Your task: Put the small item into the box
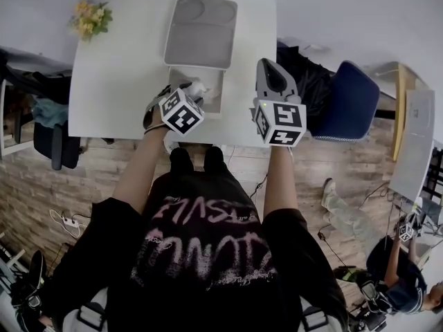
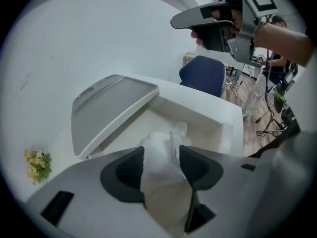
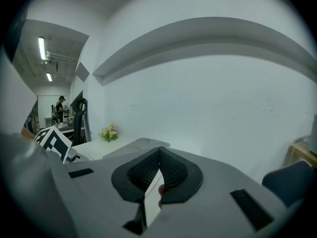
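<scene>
L claw (image 2: 161, 151) was wide apart, w/ the small white item (image 2: 161, 177) between its jaws, looking loose. Open box (image 2: 203, 114) sat right under that claw. Nearly done, I think: item just had to drop in. R claw (image 3: 159, 157) was closed, empty.

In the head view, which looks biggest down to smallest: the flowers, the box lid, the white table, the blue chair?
1. white table
2. box lid and blue chair: they look about alike, so no ranking between them
3. flowers
</scene>
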The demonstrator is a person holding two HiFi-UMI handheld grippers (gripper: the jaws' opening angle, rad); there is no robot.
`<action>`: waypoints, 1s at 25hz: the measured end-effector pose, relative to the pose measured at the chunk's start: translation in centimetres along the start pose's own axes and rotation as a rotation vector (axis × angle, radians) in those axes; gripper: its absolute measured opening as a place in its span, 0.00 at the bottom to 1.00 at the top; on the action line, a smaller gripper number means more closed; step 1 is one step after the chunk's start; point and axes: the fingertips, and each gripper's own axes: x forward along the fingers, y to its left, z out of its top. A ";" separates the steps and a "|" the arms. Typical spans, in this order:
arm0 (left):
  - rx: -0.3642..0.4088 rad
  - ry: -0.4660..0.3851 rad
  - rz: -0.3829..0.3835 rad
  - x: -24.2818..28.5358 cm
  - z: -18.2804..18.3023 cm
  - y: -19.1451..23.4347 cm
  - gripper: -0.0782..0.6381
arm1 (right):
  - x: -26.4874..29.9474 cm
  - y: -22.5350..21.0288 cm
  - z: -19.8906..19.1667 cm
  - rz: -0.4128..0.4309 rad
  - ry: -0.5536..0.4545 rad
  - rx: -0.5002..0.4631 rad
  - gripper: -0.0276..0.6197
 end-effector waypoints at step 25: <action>-0.273 -0.258 0.160 -7.9 1.0 4.6 0.28 | 0.3 2.5 4.1 0.040 -0.082 0.046 0.06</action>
